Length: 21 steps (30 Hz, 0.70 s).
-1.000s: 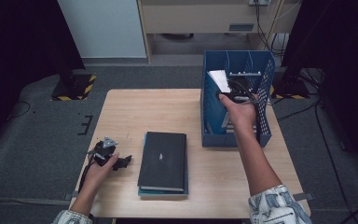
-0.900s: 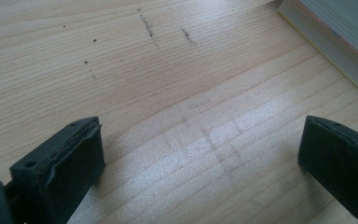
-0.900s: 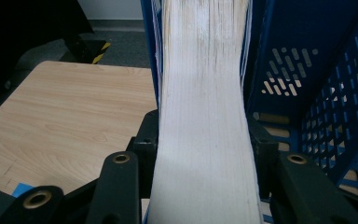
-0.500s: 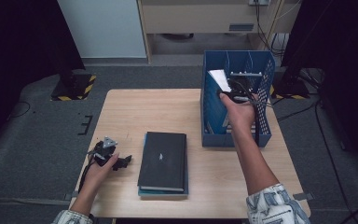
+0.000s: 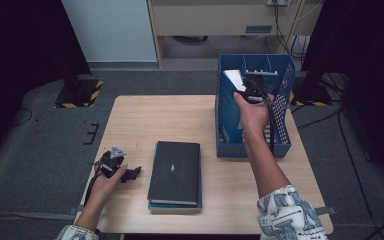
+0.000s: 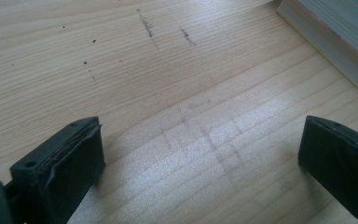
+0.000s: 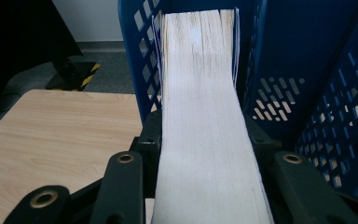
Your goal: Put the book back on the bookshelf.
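A: Now that our right tongs (image 7: 200, 154) have just closed tighter on the book (image 7: 205, 116), it hangs inside the bin (image 5: 225, 125), barely lower.
B: Then we seat it. Left tongs (image 6: 200, 158) gape empty on the worktop (image 6: 168, 70).

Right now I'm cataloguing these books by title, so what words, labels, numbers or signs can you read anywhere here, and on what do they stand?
None can be read.
Flat black hardcover book on the pale wooden table: a small white mark on its cover, too small to read.
Thick white-paged book held in the right claw at the blue perforated plastic file bin: page edges, no text.
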Available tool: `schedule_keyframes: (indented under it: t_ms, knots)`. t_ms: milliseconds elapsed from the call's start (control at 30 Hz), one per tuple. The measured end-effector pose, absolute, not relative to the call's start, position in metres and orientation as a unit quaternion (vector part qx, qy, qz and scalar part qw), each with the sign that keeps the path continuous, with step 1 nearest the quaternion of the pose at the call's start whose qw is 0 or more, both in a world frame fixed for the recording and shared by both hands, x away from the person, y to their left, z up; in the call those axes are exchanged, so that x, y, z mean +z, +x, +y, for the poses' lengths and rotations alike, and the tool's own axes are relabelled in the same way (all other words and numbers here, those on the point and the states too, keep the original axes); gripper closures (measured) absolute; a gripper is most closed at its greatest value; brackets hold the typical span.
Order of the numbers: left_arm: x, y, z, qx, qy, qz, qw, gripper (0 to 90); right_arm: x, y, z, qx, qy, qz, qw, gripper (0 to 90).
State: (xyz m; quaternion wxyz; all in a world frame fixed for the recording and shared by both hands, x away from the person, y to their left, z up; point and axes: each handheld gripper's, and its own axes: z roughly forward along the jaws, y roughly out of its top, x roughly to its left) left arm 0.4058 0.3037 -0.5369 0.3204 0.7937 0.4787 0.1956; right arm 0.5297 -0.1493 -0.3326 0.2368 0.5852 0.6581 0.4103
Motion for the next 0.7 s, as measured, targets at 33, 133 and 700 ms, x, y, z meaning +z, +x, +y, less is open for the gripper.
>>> schedule_keyframes:
  t_ms: [33, 133, 700]
  knots:
    - [-0.537, 0.406, 0.304, 0.196, 0.794, 0.479, 0.320, 0.0, -0.332, 0.531, -0.149, 0.409, 0.586, 0.657, 0.239, 60.6]
    - [-0.537, 0.406, 0.304, 0.196, 0.794, 0.479, 0.321, 0.0, -0.331, 0.537, -0.147, 0.406, 0.588, 0.656, 0.244, 60.6]
    - [-0.537, 0.406, 0.304, 0.195, 0.795, 0.477, 0.320, 0.0, -0.329, 0.559, -0.140, 0.402, 0.600, 0.640, 0.263, 60.6]
